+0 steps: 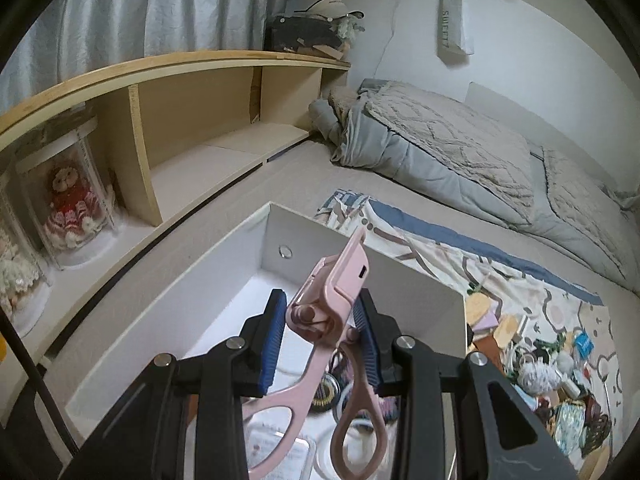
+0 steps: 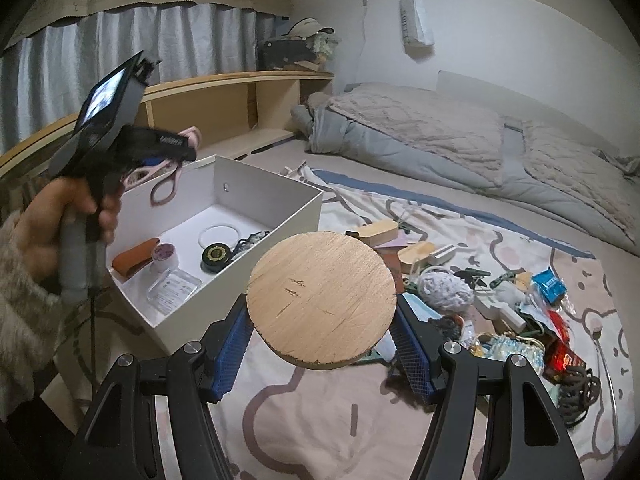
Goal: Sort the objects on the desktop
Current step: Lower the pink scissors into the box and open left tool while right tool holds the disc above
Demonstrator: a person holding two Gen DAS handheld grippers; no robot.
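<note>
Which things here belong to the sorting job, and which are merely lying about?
Job: pink eyelash curler in left gripper; round wooden disc in right gripper; white open box; heap of small clutter.
Lying about: grey quilt; wooden shelf; boxed doll.

Pink eyelash curler (image 1: 340, 312) between blue ribbed pads (image 1: 274, 344) on a black hand-held gripper (image 1: 320, 340). White box (image 2: 280, 220) holding a brown pouch (image 2: 134, 260) and a black-and-gold tin (image 2: 216, 256). Pale tan wood disc (image 2: 320, 296) with visible grain. Cream blanket (image 2: 320, 420) with pink-brown outline shapes and a blue edge. Grey quilt (image 1: 460, 152), light wood shelf (image 1: 180, 92), blue-grey curtain (image 1: 140, 12).
</note>
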